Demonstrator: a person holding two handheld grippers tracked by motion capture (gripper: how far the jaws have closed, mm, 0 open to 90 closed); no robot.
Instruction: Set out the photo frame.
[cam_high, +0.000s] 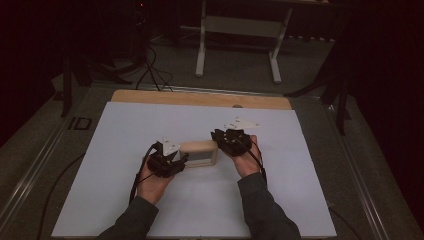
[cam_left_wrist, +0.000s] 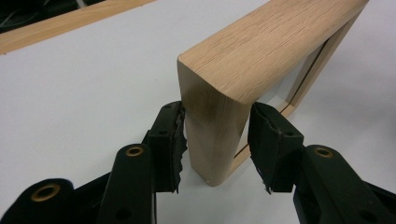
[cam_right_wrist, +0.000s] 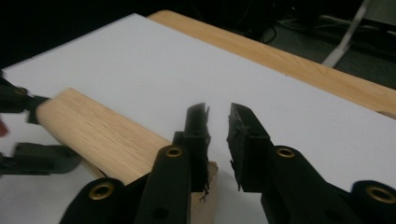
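A light wooden frame (cam_high: 200, 146) stands on edge on the white sheet (cam_high: 150, 125) at mid-table. My left gripper (cam_high: 182, 157) is at its left end. In the left gripper view the two jaws press on either side of the frame's end post (cam_left_wrist: 215, 140), so the left gripper (cam_left_wrist: 215, 116) is shut on it. My right gripper (cam_high: 220, 137) hovers at the frame's right end. In the right gripper view its jaws (cam_right_wrist: 218, 112) stand slightly apart with nothing between them, just above and past the frame's top rail (cam_right_wrist: 102, 130).
The sheet lies on a wooden tabletop whose bare far edge (cam_high: 200, 99) shows beyond it. Behind the table are a white stand (cam_high: 240, 30) and cables (cam_high: 150, 70) on the floor. Dark tripod legs (cam_high: 340, 95) flank the table.
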